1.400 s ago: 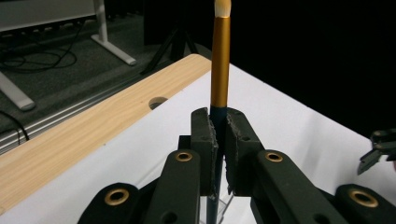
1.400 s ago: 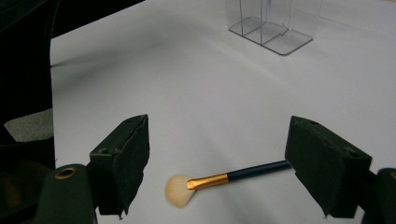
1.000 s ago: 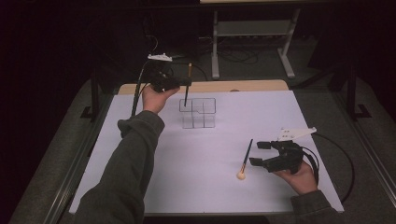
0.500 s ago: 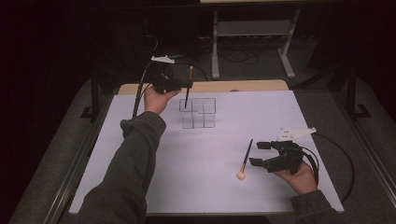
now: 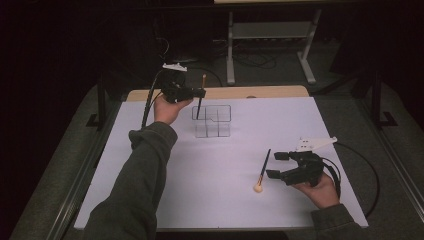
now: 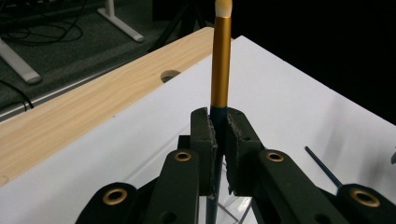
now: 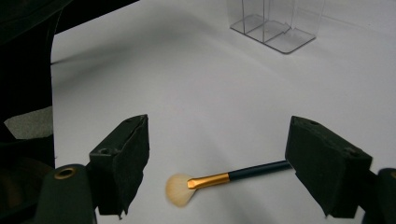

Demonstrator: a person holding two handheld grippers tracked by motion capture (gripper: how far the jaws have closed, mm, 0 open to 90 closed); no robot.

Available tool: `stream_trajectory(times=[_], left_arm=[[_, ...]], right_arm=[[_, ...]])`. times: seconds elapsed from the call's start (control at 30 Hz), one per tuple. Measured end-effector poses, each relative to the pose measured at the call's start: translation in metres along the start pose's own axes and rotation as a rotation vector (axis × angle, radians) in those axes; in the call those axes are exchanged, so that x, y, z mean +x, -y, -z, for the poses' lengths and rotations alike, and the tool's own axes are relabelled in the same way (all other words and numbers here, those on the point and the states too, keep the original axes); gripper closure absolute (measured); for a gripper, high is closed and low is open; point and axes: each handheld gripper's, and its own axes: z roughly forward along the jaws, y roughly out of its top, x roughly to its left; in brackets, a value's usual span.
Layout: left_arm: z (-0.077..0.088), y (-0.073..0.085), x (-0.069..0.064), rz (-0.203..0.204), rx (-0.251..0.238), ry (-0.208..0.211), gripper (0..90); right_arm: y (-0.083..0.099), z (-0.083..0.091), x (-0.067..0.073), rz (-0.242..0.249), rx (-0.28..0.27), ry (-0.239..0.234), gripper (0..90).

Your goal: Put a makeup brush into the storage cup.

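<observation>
I hold a gripper in each hand at a table with a big white sheet (image 5: 220,200) on it.

My left gripper (image 5: 200,93) is up by the far side of the sheet, just above the clear box (image 5: 213,121). Its two black fingers (image 6: 204,140) are pressed tight on a thin brush (image 6: 220,65). They pinch it on the dark handle, right under the gold part. The brush stands almost straight up, with its small pale tip at the top. Seen from above, the dark bottom end of this brush (image 5: 199,102) hangs down over the left back part of the clear box. I cannot tell if that end touches the box.

The clear box has little walls inside that split it into a few spaces. It sits on the white sheet, near the wooden strip (image 5: 260,92) at the far edge.

My right gripper (image 5: 278,165) is well away from the clear box, on the near right side of the sheet. Its fingers (image 7: 122,163) are spread wide and pinch nothing. A second brush (image 7: 224,178) lies flat on the sheet between them. It has a fluffy cream head, a gold neck and a dark handle. From above, this fluffy brush (image 5: 262,172) lies just left of my right gripper, with its head pointing toward me.
</observation>
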Motion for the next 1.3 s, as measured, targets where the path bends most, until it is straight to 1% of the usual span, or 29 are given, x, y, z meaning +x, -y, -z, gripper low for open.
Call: stream_trajectory(times=[0.1, 0.2, 0.3, 0.5, 0.57, 0.63, 0.7, 0.73, 0.8, 0.97, 1.13, 1.23, 1.3], left_arm=[[-0.001, 0.003, 0.001, 0.001, 0.010, -0.001, 82.4], [-0.002, 0.006, 0.003, 0.020, -0.010, 0.005, 82.4], [-0.005, 0.008, 0.002, 0.016, 0.006, -0.003, 82.4], [-0.008, 0.012, 0.004, 0.009, 0.027, -0.004, 82.3], [-0.010, 0.014, 0.005, 0.014, 0.032, 0.000, 82.4], [-0.011, 0.016, 0.005, 0.008, 0.042, 0.000, 82.4], [-0.011, 0.018, 0.005, 0.016, 0.040, 0.000, 82.4], [-0.012, 0.018, 0.006, 0.014, 0.041, 0.001, 82.4], [-0.012, 0.019, 0.006, 0.009, 0.052, -0.004, 82.4], [-0.013, 0.020, 0.005, 0.001, 0.060, -0.014, 82.3], [-0.015, 0.021, 0.003, 0.001, 0.070, -0.022, 82.2], [-0.016, 0.022, 0.004, -0.013, 0.091, -0.026, 82.2], [-0.016, 0.023, 0.003, -0.008, 0.097, -0.026, 82.2]], right_arm=[[0.000, 0.000, 0.000, 0.001, 0.002, -0.001, 20.8], [0.000, -0.001, 0.000, 0.003, 0.001, -0.001, 20.8], [0.000, -0.001, 0.000, 0.006, 0.001, -0.001, 20.8], [0.001, -0.001, 0.000, 0.004, 0.002, -0.001, 20.8], [0.001, 0.000, 0.000, 0.006, 0.001, -0.001, 20.8], [0.001, 0.000, 0.000, 0.004, 0.000, 0.000, 20.8], [0.001, 0.000, 0.001, 0.004, -0.002, -0.001, 20.8], [0.001, 0.000, 0.001, 0.007, -0.003, -0.001, 20.7], [0.001, 0.000, 0.001, 0.008, -0.002, -0.001, 20.8], [0.001, 0.000, 0.001, 0.006, -0.002, -0.001, 20.8], [0.001, -0.001, 0.001, 0.006, -0.001, -0.001, 20.8], [0.001, 0.000, 0.001, 0.006, -0.004, -0.002, 20.8], [0.001, 0.000, 0.001, 0.006, -0.004, -0.002, 20.8]])
